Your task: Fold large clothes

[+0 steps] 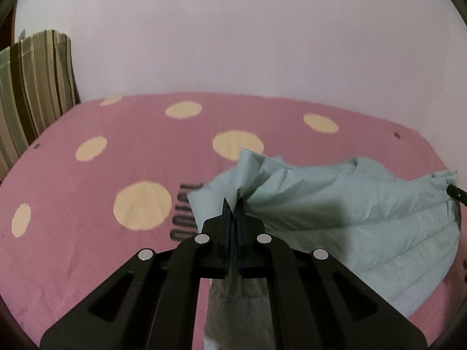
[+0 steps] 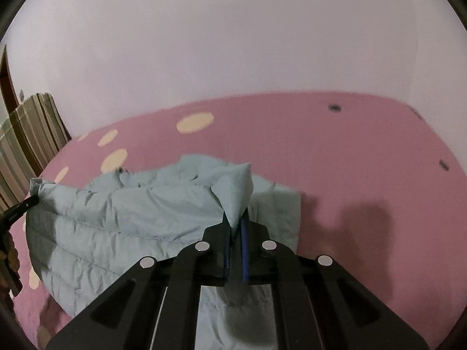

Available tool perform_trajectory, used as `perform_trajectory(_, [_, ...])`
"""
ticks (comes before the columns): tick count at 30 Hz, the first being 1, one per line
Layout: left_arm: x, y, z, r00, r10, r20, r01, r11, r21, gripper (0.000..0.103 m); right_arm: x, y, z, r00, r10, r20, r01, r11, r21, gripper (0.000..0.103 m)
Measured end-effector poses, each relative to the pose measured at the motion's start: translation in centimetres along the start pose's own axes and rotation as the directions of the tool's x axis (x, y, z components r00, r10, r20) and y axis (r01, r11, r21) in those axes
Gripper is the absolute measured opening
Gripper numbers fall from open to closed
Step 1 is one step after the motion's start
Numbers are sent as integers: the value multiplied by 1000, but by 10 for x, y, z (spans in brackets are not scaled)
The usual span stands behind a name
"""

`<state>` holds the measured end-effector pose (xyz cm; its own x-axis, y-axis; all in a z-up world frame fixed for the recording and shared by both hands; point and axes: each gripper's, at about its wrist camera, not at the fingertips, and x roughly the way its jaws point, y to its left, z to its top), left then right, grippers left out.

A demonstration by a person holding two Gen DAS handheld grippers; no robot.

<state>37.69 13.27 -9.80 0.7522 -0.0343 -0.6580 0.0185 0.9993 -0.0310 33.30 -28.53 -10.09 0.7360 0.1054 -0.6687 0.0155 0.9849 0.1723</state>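
Observation:
A pale blue quilted jacket (image 1: 350,204) lies on a pink bed cover with cream dots (image 1: 87,180). My left gripper (image 1: 233,204) is shut on one edge of the jacket, and a fold of the fabric sticks up past its tips. In the right wrist view the same jacket (image 2: 131,218) spreads to the left, and my right gripper (image 2: 235,218) is shut on another edge, with a peak of cloth rising from between its fingers. The stretch of jacket between the two grips is raised off the bed cover (image 2: 364,160). Each gripper's tip shows at the side of the other view.
A white wall (image 1: 233,43) runs behind the bed. Striped bedding (image 1: 32,87) stands stacked at the far left, seen too in the right wrist view as striped bedding (image 2: 29,140). Dark lettering (image 1: 186,213) is printed on the cover beside the jacket.

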Motion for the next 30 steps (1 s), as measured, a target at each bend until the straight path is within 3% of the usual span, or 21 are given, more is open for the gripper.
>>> perform_trajectory(8, [12, -5, 51, 997, 59, 51, -58, 998, -12, 3, 9, 11, 51, 997, -33, 77, 35, 999, -23, 5])
perform_trajectory(14, [65, -11, 76, 993, 120, 10, -120, 993, -17, 3, 52, 15, 80, 996, -54, 64, 55, 998, -13, 5])
perform_trajectory(23, [158, -12, 72, 975, 207, -77, -207, 978, 7, 3, 142, 3, 78, 995, -86, -42, 87, 996, 25, 5])
perform_trajectory(30, [204, -13, 53, 965, 223, -140, -222, 975, 19, 3, 188, -4, 61, 988, -111, -111, 115, 993, 30, 5])
